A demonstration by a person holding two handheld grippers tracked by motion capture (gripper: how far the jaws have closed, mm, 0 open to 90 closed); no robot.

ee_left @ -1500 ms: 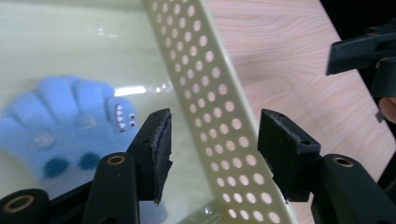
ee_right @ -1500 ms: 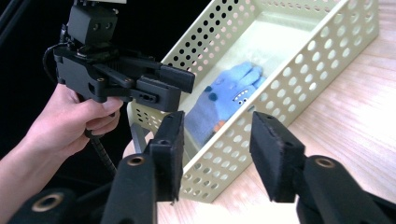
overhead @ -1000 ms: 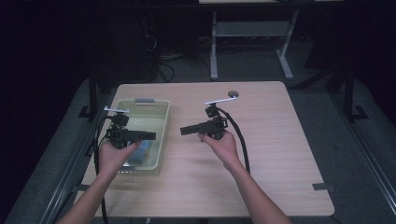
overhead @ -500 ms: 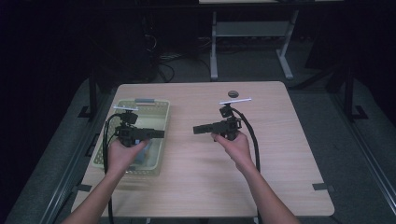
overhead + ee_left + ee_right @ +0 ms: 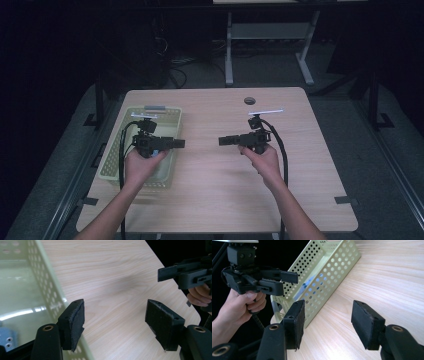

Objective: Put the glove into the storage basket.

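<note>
A pale wooden table [image 5: 215, 175] carries everything, with a dark floor around it on which little can be made out. A light green perforated basket [image 5: 167, 112] sits along the table's left edge, its long side running from the near half toward the far left corner. Its inside is hard to read: the left gripper view gives a glossy pale floor and, cut off at the lower left edge of that picture, a bluish item [image 5: 6, 340] with small holes, too little of it showing to say what it is. In the right gripper view something blue shows through the basket's wall holes.

The left gripper [image 5: 177, 144] is held over the basket's right rim near the middle of its length, level and pointing toward the table's centre. Its jaws stand well apart with only bare wood between them, and they have just been opening. The right gripper [image 5: 225, 140] hangs over the middle of the table, pointing back at the left one, the two tips near but apart. Its jaws have likewise just been opening and hold nothing.

A small dark round spot [image 5: 249, 100] lies near the far edge; what it is cannot be told.
</note>
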